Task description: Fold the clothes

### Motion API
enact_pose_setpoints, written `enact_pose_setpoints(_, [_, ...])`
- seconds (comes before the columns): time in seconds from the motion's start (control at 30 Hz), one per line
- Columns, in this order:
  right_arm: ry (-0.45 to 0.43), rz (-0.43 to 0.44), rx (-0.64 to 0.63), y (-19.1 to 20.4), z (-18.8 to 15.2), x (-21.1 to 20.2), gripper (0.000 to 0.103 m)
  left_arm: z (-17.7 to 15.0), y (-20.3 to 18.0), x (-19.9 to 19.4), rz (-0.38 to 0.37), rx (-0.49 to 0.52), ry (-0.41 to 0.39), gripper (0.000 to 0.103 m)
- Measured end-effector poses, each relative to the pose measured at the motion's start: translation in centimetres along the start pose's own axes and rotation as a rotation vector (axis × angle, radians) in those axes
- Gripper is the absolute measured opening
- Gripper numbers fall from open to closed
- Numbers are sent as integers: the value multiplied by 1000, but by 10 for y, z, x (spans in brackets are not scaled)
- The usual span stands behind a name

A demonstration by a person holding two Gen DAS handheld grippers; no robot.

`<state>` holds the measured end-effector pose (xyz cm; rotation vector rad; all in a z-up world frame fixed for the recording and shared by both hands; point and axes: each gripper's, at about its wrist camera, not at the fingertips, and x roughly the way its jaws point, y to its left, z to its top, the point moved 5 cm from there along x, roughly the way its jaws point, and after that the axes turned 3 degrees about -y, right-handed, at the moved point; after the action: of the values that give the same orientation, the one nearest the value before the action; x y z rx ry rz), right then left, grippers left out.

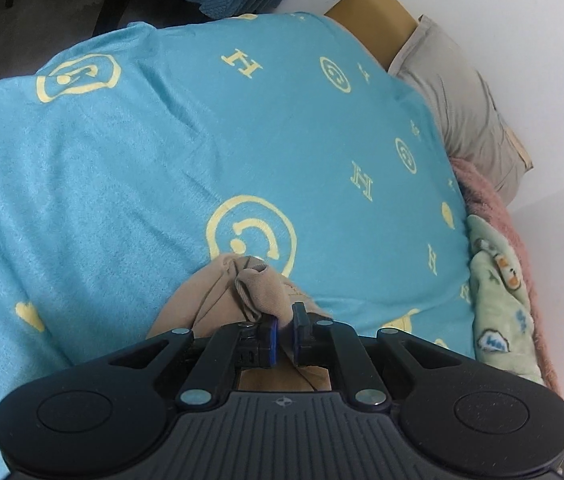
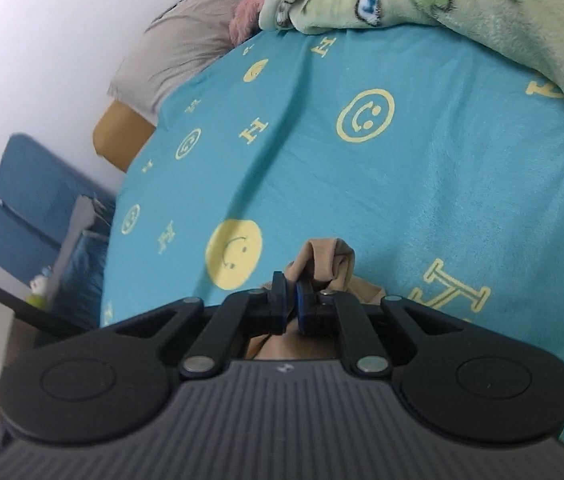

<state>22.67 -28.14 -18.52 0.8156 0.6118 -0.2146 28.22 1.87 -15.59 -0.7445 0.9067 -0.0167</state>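
Left wrist view: the left gripper [image 1: 285, 330] is pinched tight on a bunched edge of the tan garment [image 1: 222, 296], which hangs low over the blue smiley bedsheet [image 1: 162, 140].

Right wrist view: the right gripper [image 2: 290, 304] clamps another bunch of that garment [image 2: 327, 260]; cloth trails back beneath both grippers, equally near.

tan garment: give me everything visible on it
The tan garment is thin, smooth, plain beige knit fabric. It is bunched into folds where each gripper pinches it: left gripper, right gripper, both shut on it. More of it lies under both grippers, over the blue bedsheet. Its type and full shape are hidden.
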Motion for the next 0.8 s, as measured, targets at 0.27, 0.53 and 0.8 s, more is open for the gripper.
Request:
enact_pose_setpoints(0.27, [-26,21,-139,18,-1,-15,12,-10,-17,-27,-27,161,-101,49])
enact_pose_setpoints(0.53, [-150,90,-286,45,-4,-61,94,-29,-42,-79,-26,349,-208,92])
enact_pose_setpoints(0.8, [-186,59,-412,58,-21,-112,94,-50,-44,-134,-23,465,-241,99])
